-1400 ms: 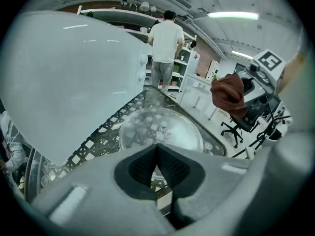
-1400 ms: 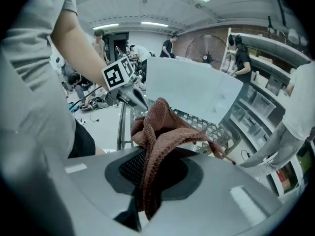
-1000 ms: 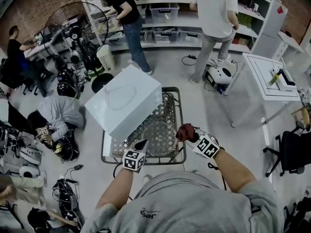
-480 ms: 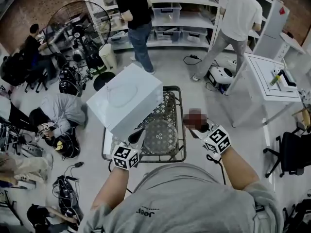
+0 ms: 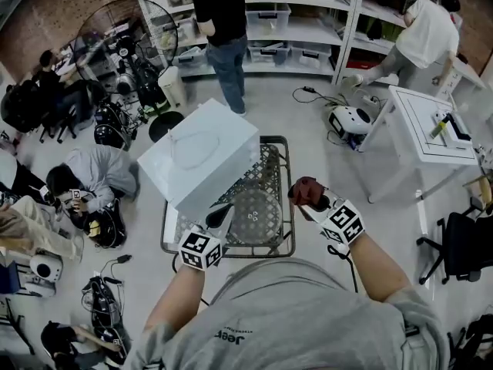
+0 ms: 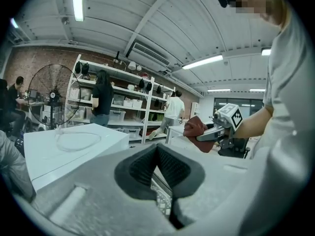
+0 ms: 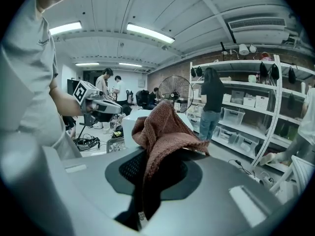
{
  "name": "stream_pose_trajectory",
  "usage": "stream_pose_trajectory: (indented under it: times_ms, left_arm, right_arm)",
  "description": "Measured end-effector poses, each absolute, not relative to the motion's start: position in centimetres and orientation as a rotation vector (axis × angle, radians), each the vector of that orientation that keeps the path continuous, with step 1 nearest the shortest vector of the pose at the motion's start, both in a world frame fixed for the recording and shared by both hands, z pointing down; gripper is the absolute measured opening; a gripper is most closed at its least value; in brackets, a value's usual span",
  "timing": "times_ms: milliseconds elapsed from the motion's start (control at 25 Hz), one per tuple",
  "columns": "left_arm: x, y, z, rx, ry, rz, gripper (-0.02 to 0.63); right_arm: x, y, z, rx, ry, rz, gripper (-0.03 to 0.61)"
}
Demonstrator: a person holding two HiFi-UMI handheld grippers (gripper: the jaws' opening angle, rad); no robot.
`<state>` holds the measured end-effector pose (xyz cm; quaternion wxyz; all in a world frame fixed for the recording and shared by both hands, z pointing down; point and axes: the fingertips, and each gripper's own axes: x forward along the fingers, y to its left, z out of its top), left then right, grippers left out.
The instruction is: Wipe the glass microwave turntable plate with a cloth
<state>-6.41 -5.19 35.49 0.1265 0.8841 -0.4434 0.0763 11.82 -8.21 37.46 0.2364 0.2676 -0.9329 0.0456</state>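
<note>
The round glass turntable plate (image 5: 254, 209) lies flat on a metal mesh table (image 5: 286, 206), just right of a white microwave (image 5: 202, 159). My left gripper (image 5: 219, 214) hovers at the plate's near-left edge, its jaws shut with nothing between them (image 6: 158, 149). My right gripper (image 5: 312, 200) is held just past the table's right rim, shut on a crumpled red-brown cloth (image 5: 305, 189). In the right gripper view the cloth (image 7: 163, 127) bulges up out of the jaws. From the left gripper view the cloth (image 6: 195, 128) shows in the other gripper, up in the air.
The microwave (image 6: 69, 146) covers the table's far left half. Standing people (image 5: 223, 21) and shelving (image 5: 293, 29) are beyond it, with a big fan (image 5: 123, 41) at far left. A person (image 5: 92, 177) crouches on the floor to the left. A white table (image 5: 427, 122) stands right.
My right gripper carried the cloth up and to the right, from the table's front-right corner to outside its right rim. The left gripper pulled slightly left. People in the background walked.
</note>
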Motion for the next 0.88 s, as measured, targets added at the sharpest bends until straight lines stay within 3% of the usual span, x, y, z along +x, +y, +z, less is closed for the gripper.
stream_pose_trajectory:
  times_ms: [880]
  left_arm:
    - [-6.07,-5.24,35.43,2.58,-1.281,0.229,-0.003]
  right_arm:
    - [11.78,-8.21,37.9,0.697,-2.52,0.09,0.063]
